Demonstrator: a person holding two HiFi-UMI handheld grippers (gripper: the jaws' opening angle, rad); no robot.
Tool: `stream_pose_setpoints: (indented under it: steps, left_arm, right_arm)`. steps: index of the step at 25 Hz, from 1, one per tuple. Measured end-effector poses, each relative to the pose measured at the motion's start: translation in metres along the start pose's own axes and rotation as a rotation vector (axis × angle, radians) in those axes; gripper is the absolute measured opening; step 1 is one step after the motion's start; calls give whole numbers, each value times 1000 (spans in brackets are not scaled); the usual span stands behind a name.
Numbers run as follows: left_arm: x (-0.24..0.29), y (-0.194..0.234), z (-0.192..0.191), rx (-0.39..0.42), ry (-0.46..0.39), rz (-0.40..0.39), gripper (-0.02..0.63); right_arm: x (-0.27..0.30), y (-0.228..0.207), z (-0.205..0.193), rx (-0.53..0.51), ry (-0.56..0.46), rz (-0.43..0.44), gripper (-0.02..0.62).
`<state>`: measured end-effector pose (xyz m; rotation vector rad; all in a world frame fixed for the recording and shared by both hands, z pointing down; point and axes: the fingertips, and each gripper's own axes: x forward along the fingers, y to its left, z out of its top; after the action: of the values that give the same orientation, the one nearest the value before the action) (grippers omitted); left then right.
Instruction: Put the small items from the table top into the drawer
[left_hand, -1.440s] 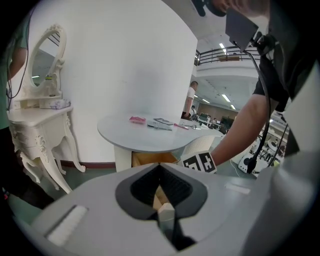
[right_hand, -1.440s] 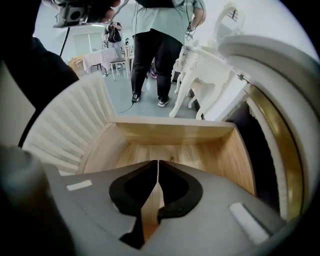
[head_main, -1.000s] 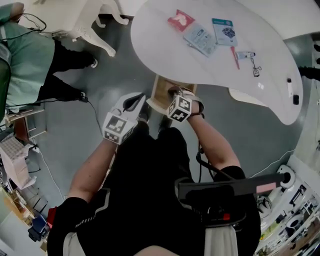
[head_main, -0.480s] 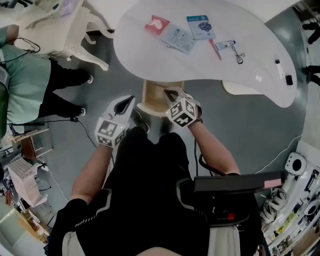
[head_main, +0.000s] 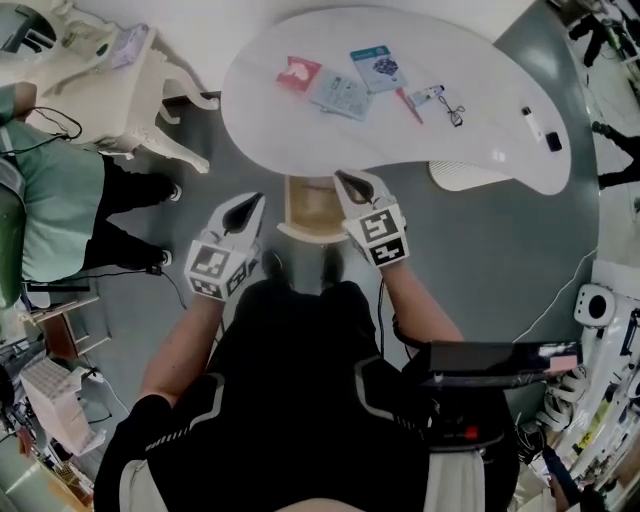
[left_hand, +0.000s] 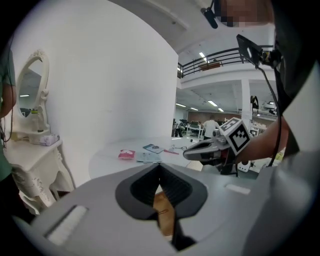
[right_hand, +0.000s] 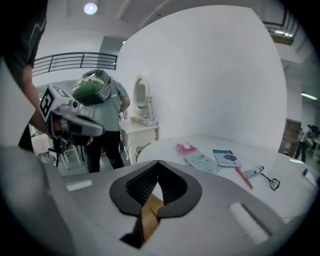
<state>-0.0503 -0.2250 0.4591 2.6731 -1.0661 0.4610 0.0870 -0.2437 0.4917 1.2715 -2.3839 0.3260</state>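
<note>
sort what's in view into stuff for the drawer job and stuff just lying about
For the job: drawer, pulled open; table; red packet; leaflet; blue card; red pen; small tube; small metal tool.

Just about: white dressing table; bystander in green.

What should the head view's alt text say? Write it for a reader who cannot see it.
A person in black holds two shut, empty grippers, the left gripper and the right gripper, flanking an open light wooden drawer under a white rounded table. A red packet, printed cards and a thin red stick lie on top.
</note>
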Motion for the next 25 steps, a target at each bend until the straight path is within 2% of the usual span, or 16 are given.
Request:
stream_pose_setpoints:
  steps: [3,8,12,17,20,25]
  left_arm:
    - [-13,13,15,7,-24,28,0]
    - [-38,23,50,13,-123,4,0]
    - [-49,31,66,0,-161,23,0]
    - [-57,41,78,45,-195,107,0]
    - [-64,41,86,-1,-232,99,0]
    - [-71,39,103,-7,-284,94,0]
  right_arm:
    - [-16,2,34,64,-94,-60,2]
    - [-37,12,78,90,-188,-126,2]
    - [-51,20,96,87,-216,-147,2]
    - [-67,21,113,79,-236,-191,0]
    - [-73,25,122,79,-256,-196,0]
    - [-82,25,132,59,-274,-229,0]
